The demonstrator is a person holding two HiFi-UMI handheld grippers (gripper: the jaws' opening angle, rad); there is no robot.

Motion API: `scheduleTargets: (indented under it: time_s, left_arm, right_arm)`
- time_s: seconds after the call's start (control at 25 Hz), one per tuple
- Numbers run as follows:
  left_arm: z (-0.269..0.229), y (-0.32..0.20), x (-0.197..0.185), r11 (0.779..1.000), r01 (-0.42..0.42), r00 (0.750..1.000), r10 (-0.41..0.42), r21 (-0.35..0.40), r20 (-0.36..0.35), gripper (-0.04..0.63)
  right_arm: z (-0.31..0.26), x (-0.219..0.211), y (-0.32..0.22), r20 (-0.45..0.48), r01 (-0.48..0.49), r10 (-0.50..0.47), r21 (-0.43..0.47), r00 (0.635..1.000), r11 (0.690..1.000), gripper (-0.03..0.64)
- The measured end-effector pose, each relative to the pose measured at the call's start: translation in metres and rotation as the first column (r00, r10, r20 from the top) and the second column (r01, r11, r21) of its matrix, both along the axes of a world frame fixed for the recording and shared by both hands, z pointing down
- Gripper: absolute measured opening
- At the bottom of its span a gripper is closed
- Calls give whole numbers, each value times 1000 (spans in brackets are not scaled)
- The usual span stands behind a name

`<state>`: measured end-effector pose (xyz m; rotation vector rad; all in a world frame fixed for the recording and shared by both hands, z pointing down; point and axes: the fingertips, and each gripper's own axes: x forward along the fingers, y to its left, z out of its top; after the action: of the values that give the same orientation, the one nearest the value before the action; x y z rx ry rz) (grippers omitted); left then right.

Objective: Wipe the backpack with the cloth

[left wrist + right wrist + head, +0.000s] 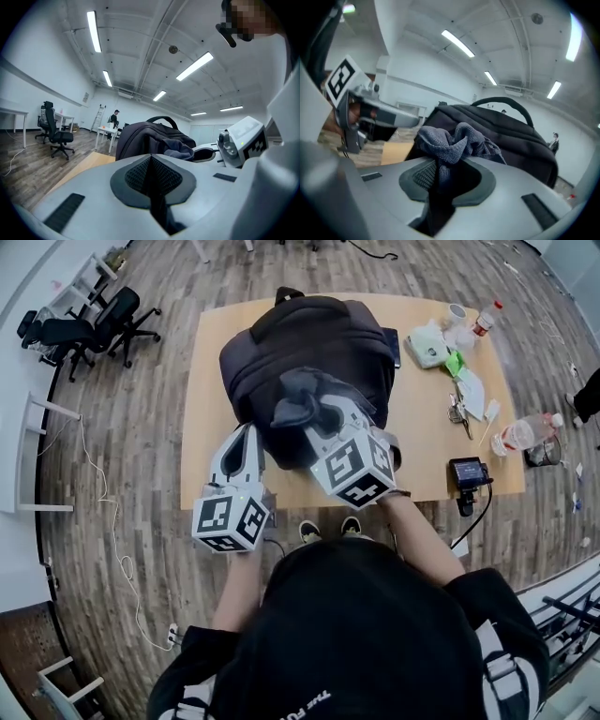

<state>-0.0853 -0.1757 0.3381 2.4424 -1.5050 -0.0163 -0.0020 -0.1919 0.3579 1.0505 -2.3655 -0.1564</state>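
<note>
1. Wood-plank flooring (141, 427) surrounds a light wooden table (208, 409), and on that table the dark backpack (309, 338) lies flat in front of us.
2. Our right gripper (440, 171) has its jaws clamped on the grey cloth (454, 140), which bunches up out of them over the near end of the backpack.
3. Our left gripper (151, 161) has its jaws closed together on nothing. It sits just beside the pack's near left edge, and we cannot tell whether it touches.
4. We judge this to be the wiping step itself, with the cloth at or just above the fabric.
5. Next we need to press the bunched cloth down and drag it across the top panel, while the left gripper braces the pack against sliding.
6. A clear bottle (527, 432) at the table's right end lies well apart from the work.
</note>
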Motion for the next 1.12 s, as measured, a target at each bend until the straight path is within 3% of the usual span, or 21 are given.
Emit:
scheduleTargets:
  time_s: [0.08, 0.16, 0.36, 0.48, 0.64, 0.84, 0.96, 1.12]
  left_arm:
    - [-1, 2, -3, 1000, 7, 1000, -7, 3, 1, 18]
    - [0, 5, -10, 1000, 25, 1000, -25, 0, 0, 17]
    - [3, 11, -23, 999, 53, 999, -53, -10, 1, 17]
    - [-1, 12, -23, 999, 45, 999, -45, -7, -4, 17]
    - [-2, 15, -14, 1000, 18, 1000, -18, -4, -3, 18]
    - [-2, 14, -1, 1000, -13, 1000, 13, -7, -2, 17]
    - [-3, 15, 1, 1000, -17, 1000, 17, -2, -3, 17]
    - [-2, 18, -4, 1000, -3, 1000, 3, -1, -4, 17]
  right_arm:
    - [-11, -26, 7, 126, 75, -70, -32, 990, 997, 87]
    - [-15, -50, 13, 151, 108, -106, -3, 983, 994, 87]
    - [-5, -45, 10, -38, 85, -81, 129, 996, 988, 86]
    - [-2, -9, -4, -140, -1, 24, 167, 990, 986, 86]
    - [-8, 33, -9, -159, -42, 78, 217, 984, 975, 86]
    - [-35, 44, -8, -281, -18, 145, 409, 949, 912, 117]
    - [-38, 54, -14, -302, -44, 180, 406, 936, 913, 264]
    - [-19, 69, -32, -276, -68, 142, 262, 951, 963, 278]
